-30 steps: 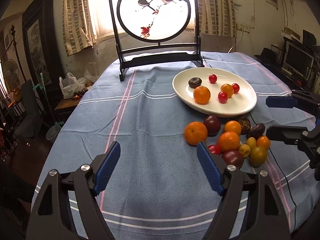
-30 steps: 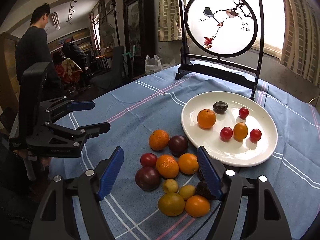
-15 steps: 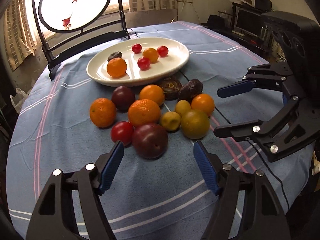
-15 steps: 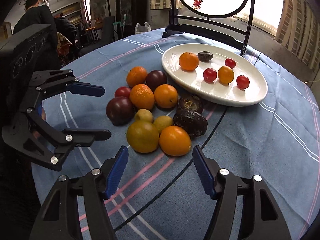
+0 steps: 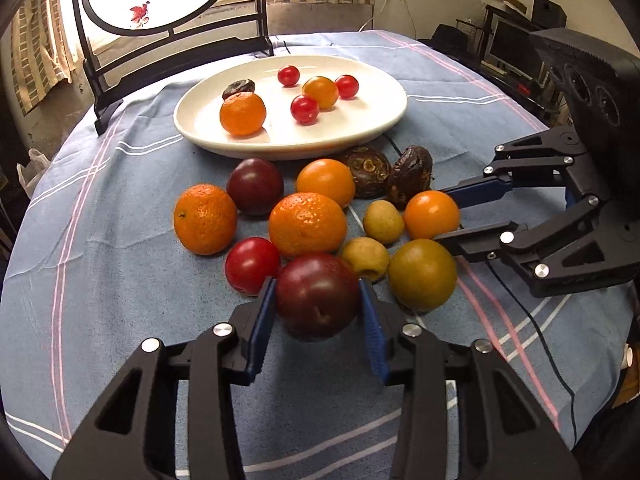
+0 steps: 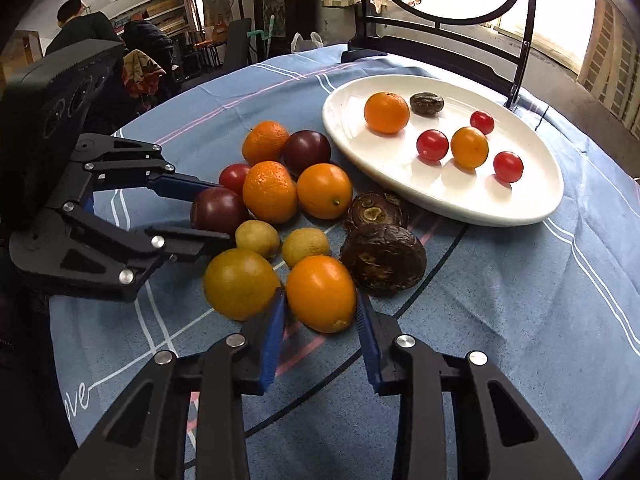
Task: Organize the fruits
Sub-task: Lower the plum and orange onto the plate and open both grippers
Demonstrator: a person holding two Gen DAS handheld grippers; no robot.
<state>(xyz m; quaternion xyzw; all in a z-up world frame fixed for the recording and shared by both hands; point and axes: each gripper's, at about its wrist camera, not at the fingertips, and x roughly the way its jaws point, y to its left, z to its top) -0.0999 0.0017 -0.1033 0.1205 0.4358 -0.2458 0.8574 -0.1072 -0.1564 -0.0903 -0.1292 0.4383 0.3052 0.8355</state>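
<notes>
- My left gripper (image 5: 318, 304), jaws just closed in, clamps the dark plum (image 5: 318, 294) at the pile's near edge.
- My right gripper (image 6: 320, 306) likewise pinches a smooth orange fruit (image 6: 320, 292).
- Beyond the pile sits the white plate (image 5: 384, 116), holding six fruits.

Blue striped tablecloth (image 5: 120, 280) under white plate (image 5: 380, 120), loose fruit pile (image 5: 306, 224).
</notes>
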